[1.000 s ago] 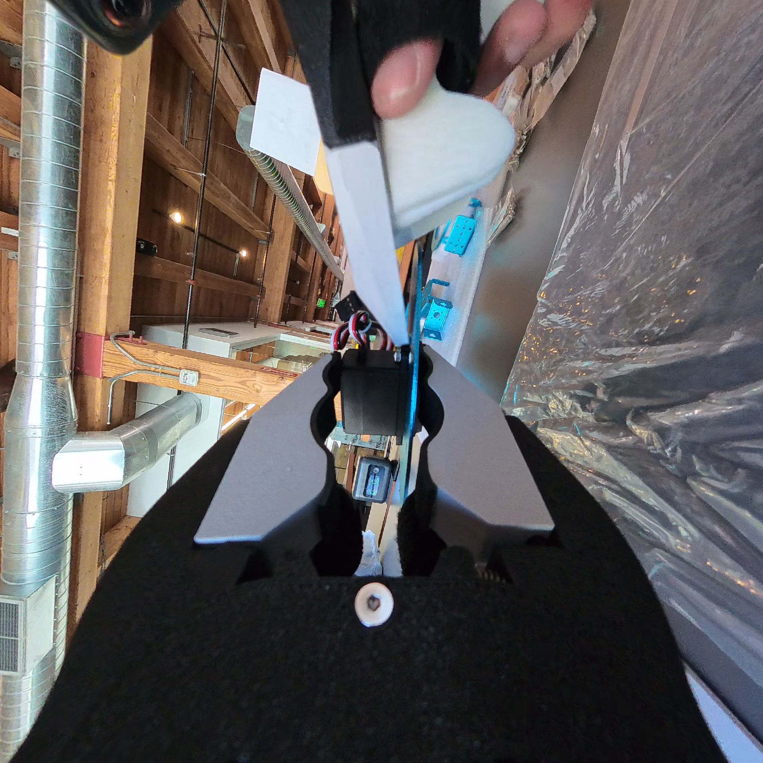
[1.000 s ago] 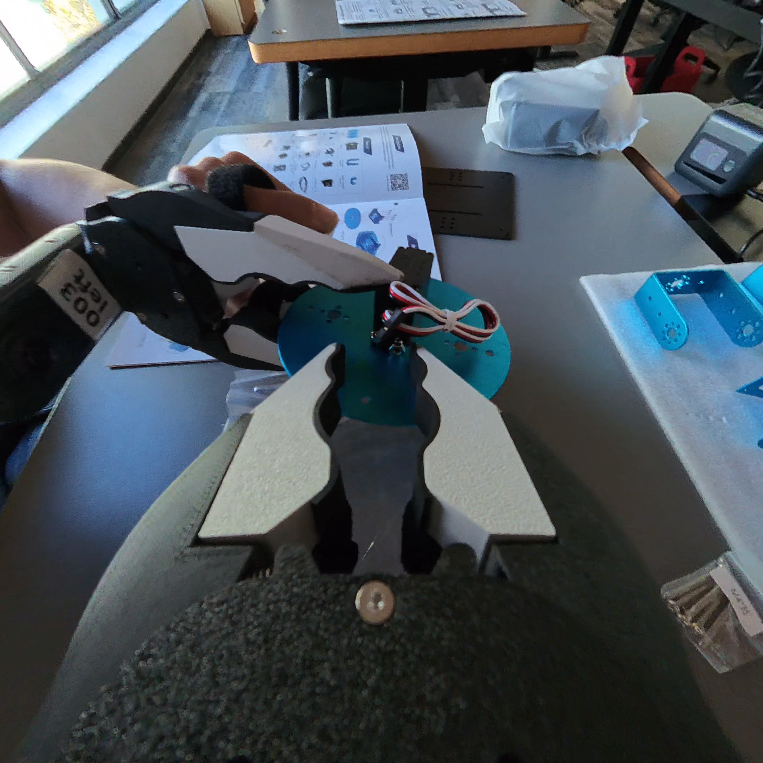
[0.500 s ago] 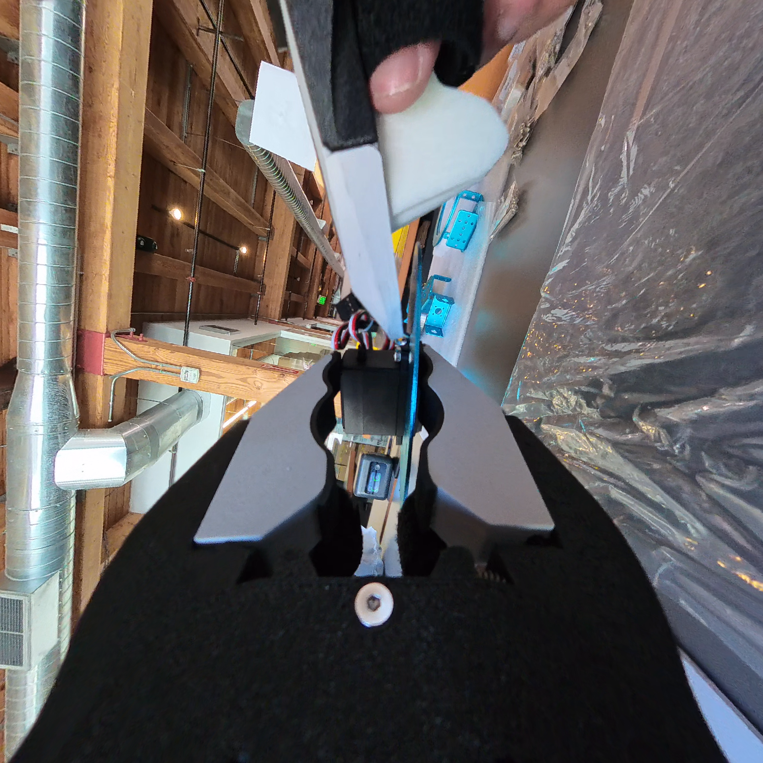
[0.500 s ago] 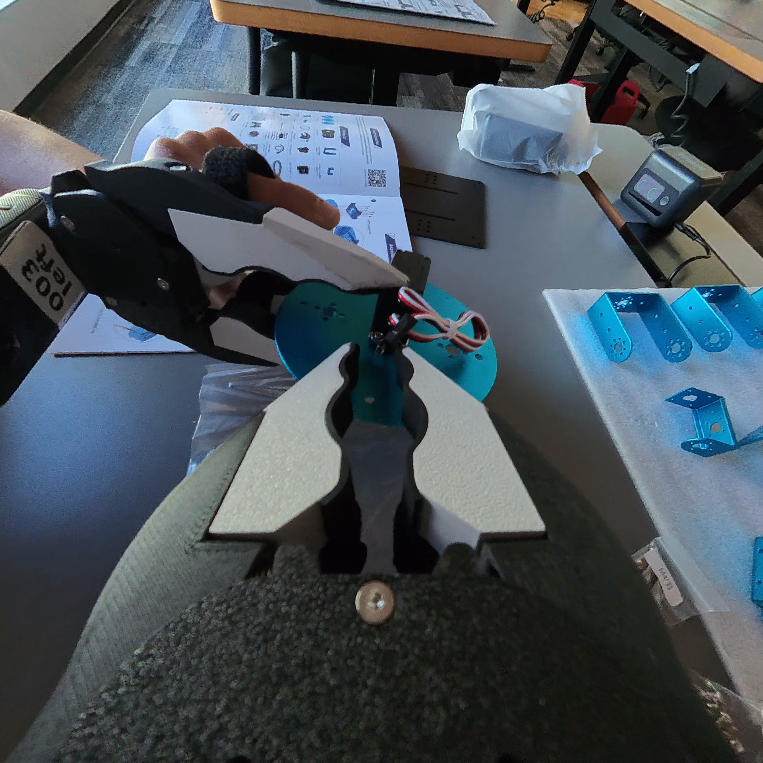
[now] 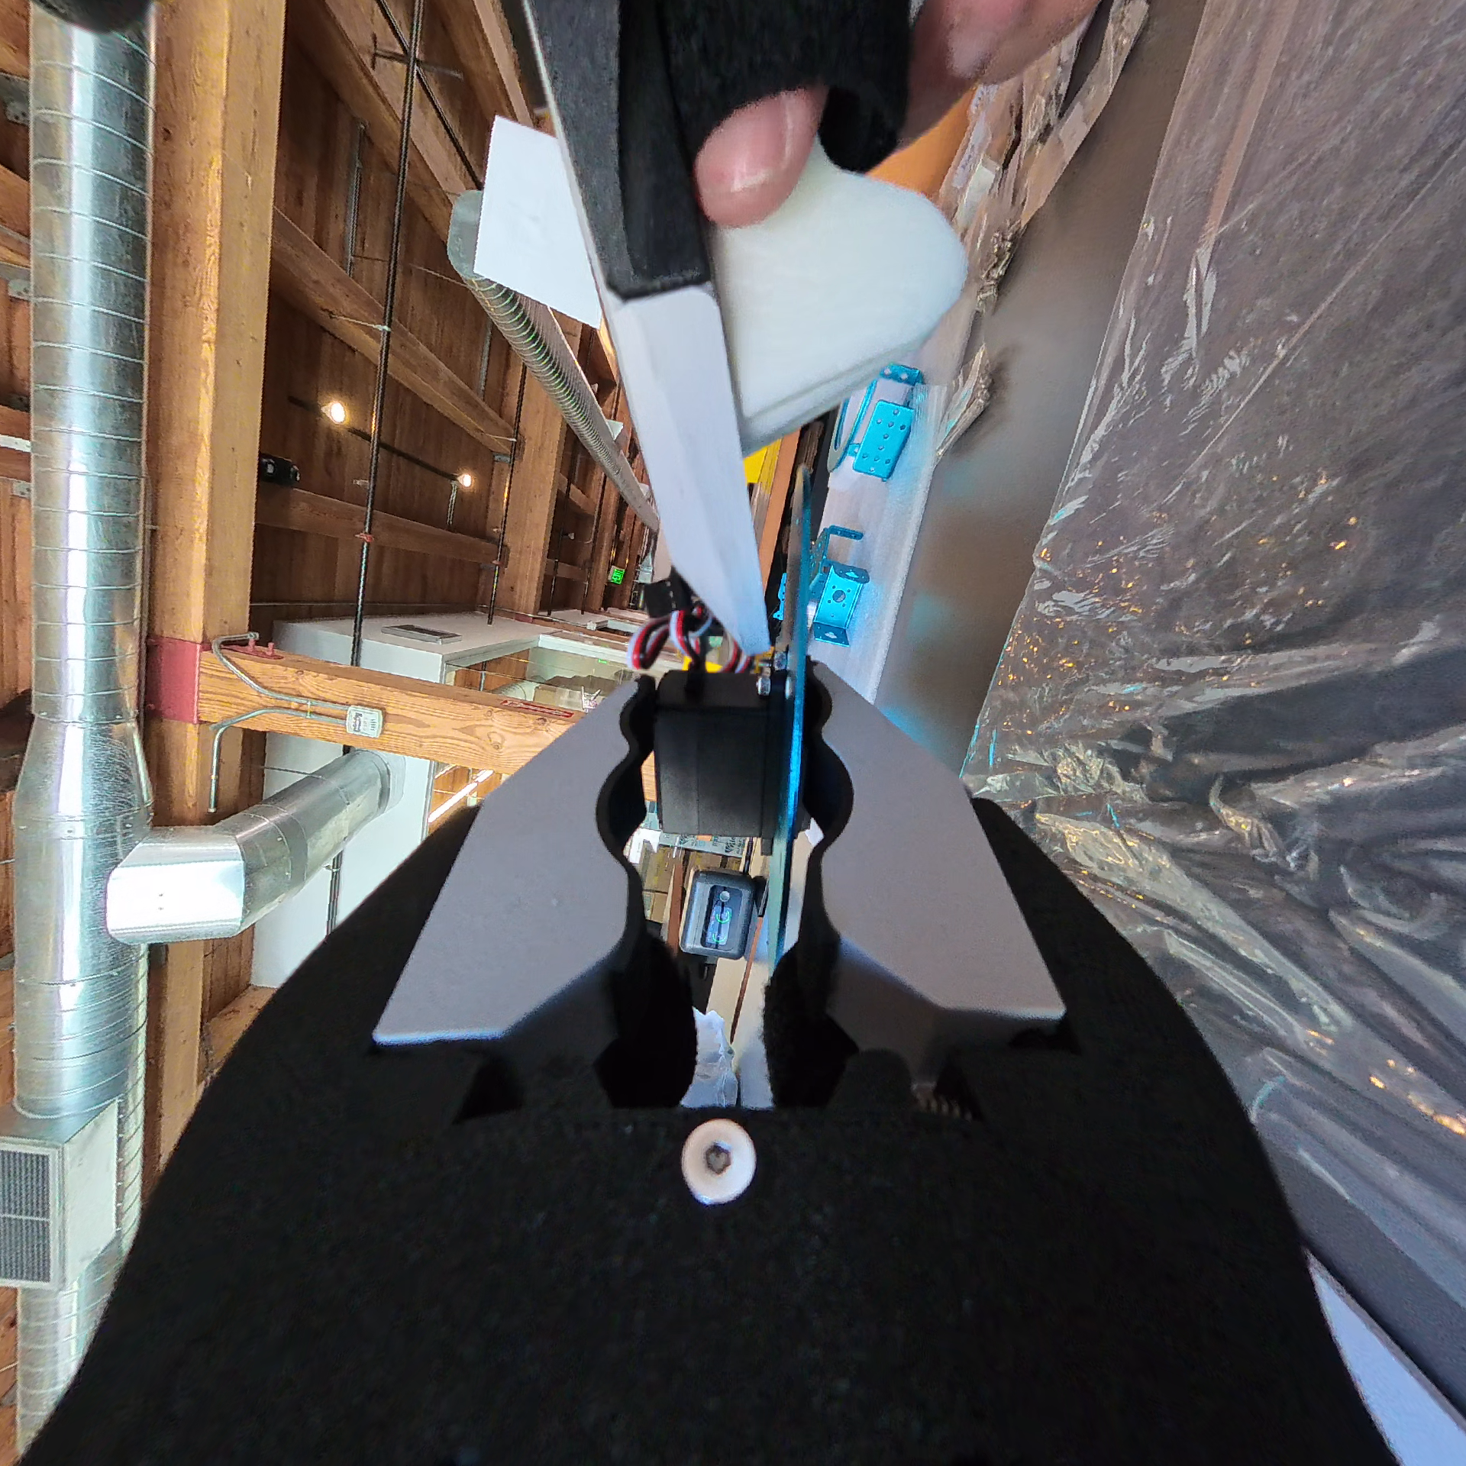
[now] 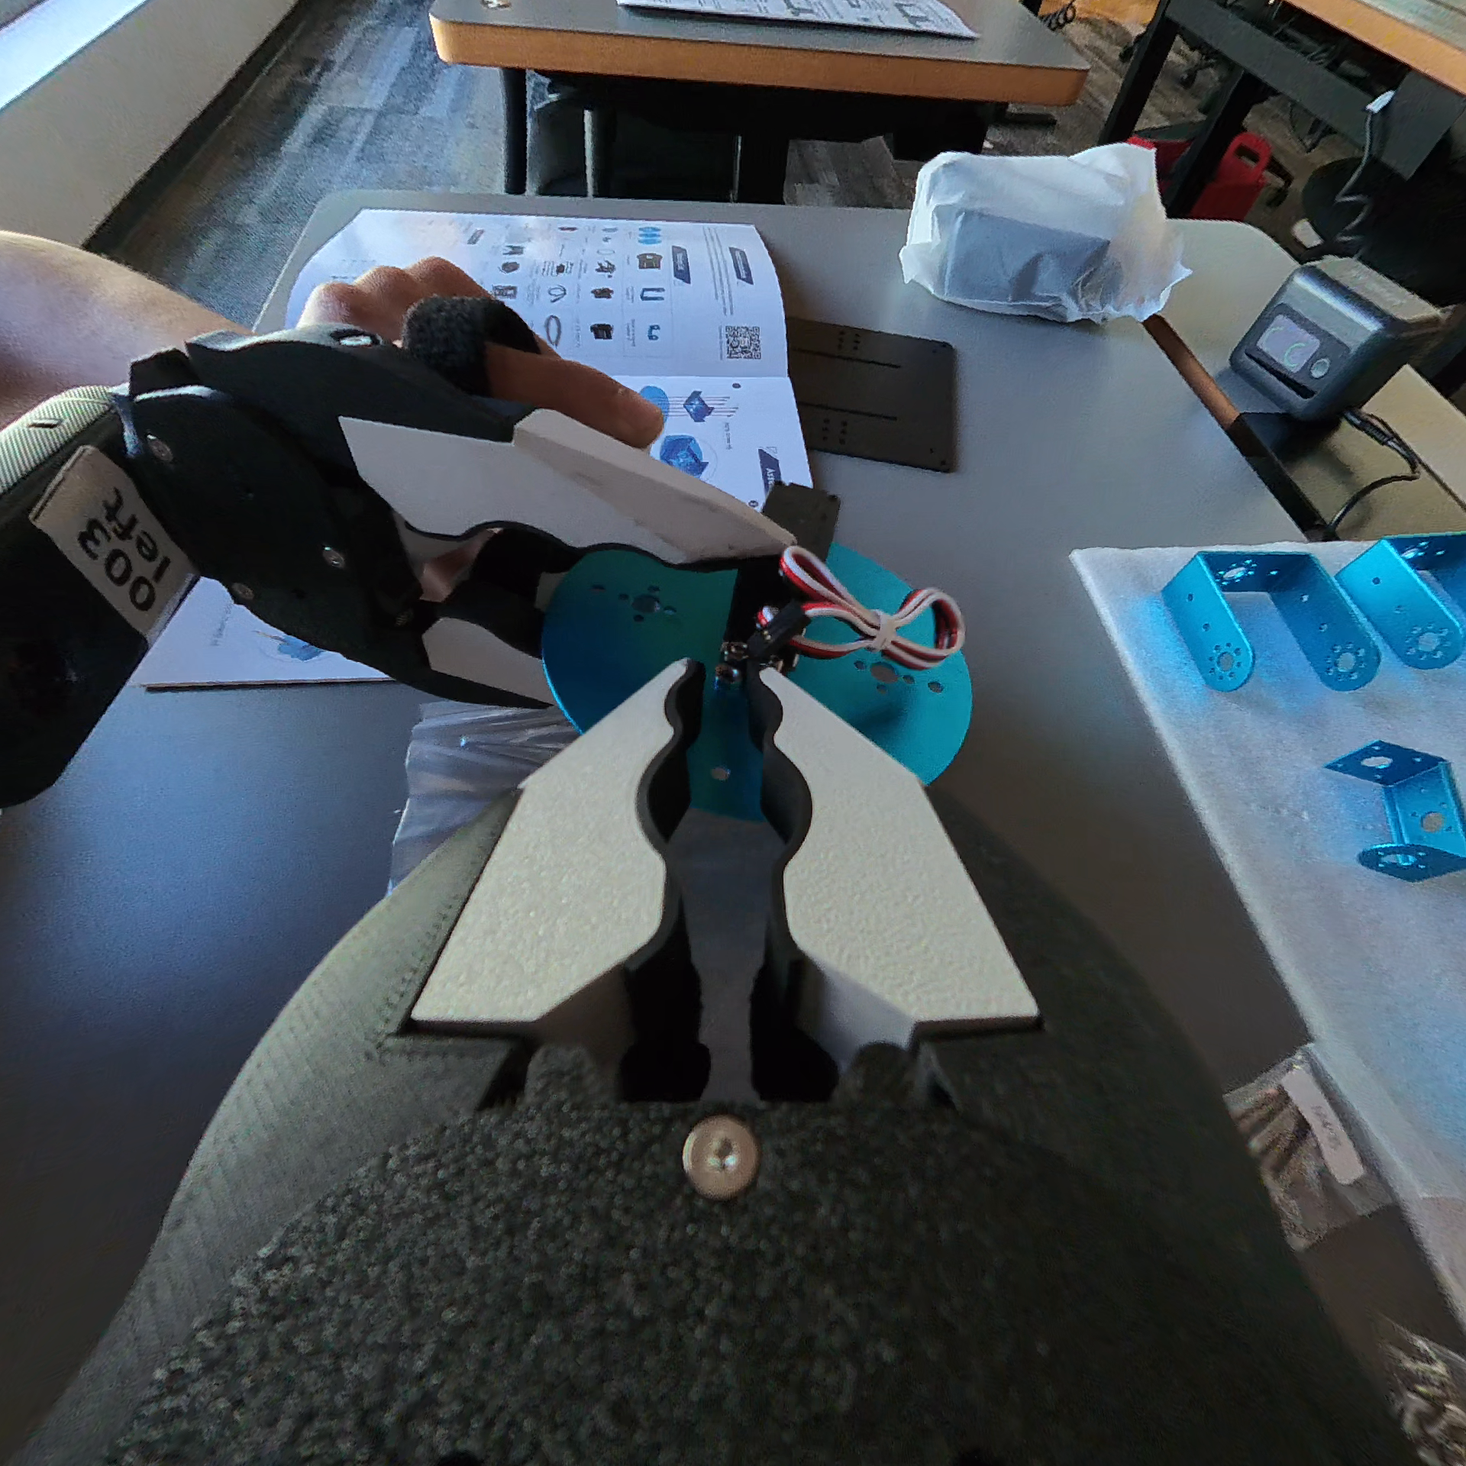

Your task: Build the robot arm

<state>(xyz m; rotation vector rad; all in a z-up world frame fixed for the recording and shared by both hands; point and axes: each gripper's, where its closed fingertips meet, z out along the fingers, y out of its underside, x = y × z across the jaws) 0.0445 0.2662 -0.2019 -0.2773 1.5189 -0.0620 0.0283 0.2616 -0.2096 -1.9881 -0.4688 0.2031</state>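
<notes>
Round blue metal disc [image 6: 912, 698] with its black servo block [image 5: 718, 761], mid-frame, is clamped in the left gripper [image 5: 722, 698]. Right gripper [image 6: 734, 690], tips nearly closed, pinches a small screw at the disc's near edge. Bare grey tabletop [image 6: 1071, 476] beyond.

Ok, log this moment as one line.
left gripper: shut on black servo and blue disc | right gripper: shut, tips at servo screw | bundled servo lead | table

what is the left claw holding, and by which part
The left claw clamps the black servo and blue disc together, squeezing the servo's body against the disc's face.
</notes>
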